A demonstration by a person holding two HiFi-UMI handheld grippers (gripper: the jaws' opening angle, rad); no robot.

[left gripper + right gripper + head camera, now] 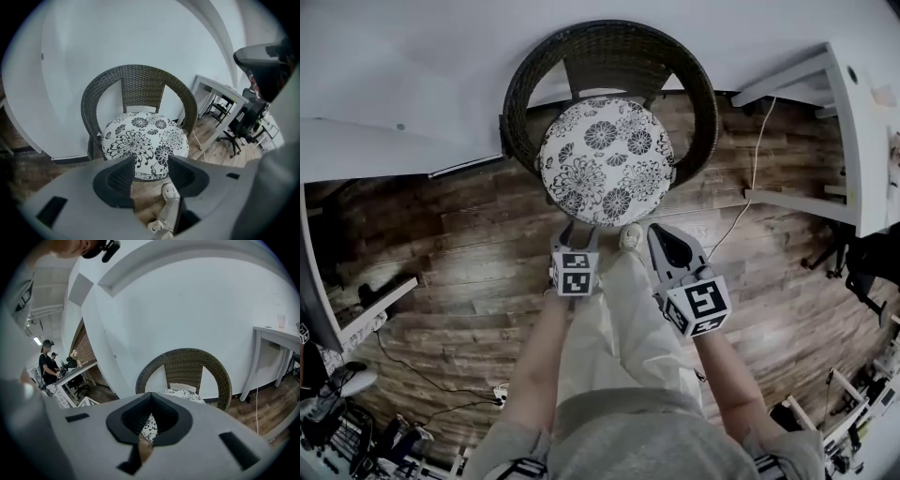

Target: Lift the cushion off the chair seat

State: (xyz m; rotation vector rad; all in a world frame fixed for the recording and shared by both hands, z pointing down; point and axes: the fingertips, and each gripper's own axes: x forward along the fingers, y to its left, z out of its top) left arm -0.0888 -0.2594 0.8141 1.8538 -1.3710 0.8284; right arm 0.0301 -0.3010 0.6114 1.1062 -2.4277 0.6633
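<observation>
A round cushion [605,159] with a black-and-white flower print lies flat on the seat of a dark wicker chair [521,80] against the white wall. Both grippers hang in front of the chair, short of the cushion's near edge and touching nothing. My left gripper [578,232] is open, and in the left gripper view the cushion [140,140] shows through the gap of the left gripper [151,161]. My right gripper [667,246] is shut on nothing; its tips meet in the right gripper view [151,395], with the cushion [180,393] partly hidden behind it.
Wooden floor [459,253] lies around the chair. A white desk [853,131] stands at the right with a cable [757,141] hanging to the floor. My shoe [630,236] is just before the chair. An office chair [236,129] and people [47,363] are farther off.
</observation>
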